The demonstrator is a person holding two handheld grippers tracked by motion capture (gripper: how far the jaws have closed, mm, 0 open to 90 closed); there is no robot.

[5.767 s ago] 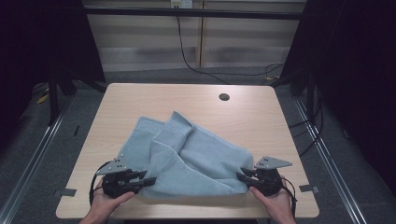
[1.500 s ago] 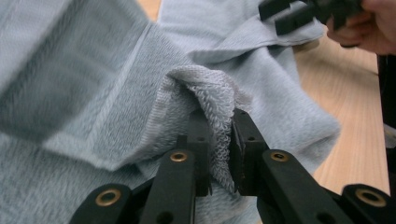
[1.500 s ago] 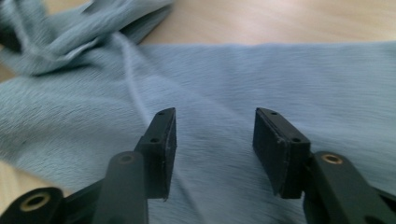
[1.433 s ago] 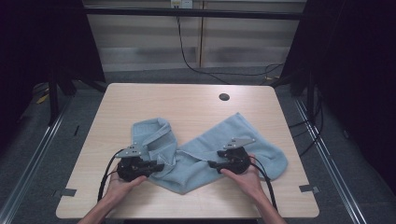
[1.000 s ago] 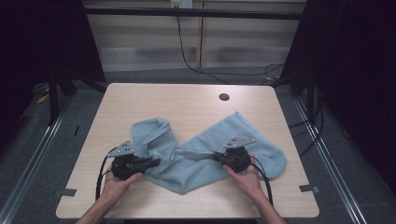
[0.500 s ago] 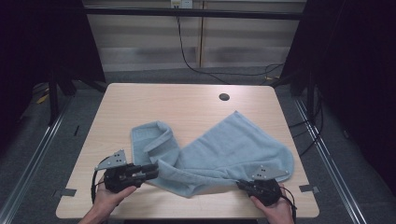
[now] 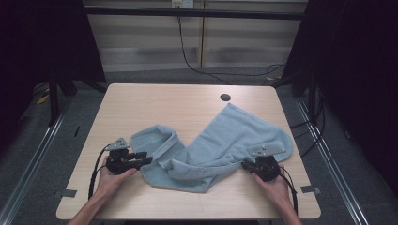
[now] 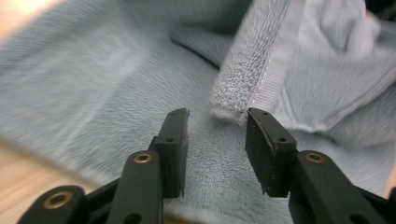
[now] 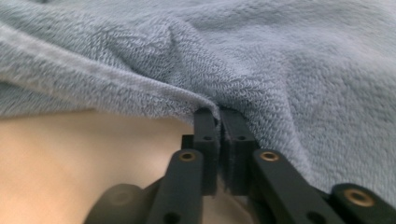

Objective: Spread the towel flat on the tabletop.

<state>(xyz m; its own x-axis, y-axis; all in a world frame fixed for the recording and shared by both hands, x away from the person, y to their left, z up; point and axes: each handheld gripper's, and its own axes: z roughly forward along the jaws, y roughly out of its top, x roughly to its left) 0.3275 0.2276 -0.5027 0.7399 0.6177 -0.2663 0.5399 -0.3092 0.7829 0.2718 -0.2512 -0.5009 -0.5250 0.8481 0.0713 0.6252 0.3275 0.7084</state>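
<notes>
Bench (image 7: 155,101): pale wood top, rounded corners, carrying every item below.

Towel (image 7: 234,140): light blue terry cloth, lying crumpled across the near half of the bench. Its right part runs as a broad band from near the far right down toward the near edge; its left part curls over into a loose roll. A hemmed edge (image 8: 261,70) stands raised in the left gripper view.

Left tool (image 7: 143,161): black, held in the person's left hand (image 7: 110,176) at the near left, pointing at the rolled end of the towel. Jaws stand well apart over the cloth, gripping nothing; the hemmed corner lies just ahead of the gap, possibly touching one jaw, though the blur leaves that unsure.

Right tool (image 7: 247,165): black, held in the right hand (image 7: 274,185) at the near right. In the right gripper view (image 9: 219,116) its jaws are pressed together on a fold of the towel's edge, lifted slightly off the wood.

Dark round hole (image 7: 225,97): small, in the bench near its far edge, apart from the towel.
</notes>
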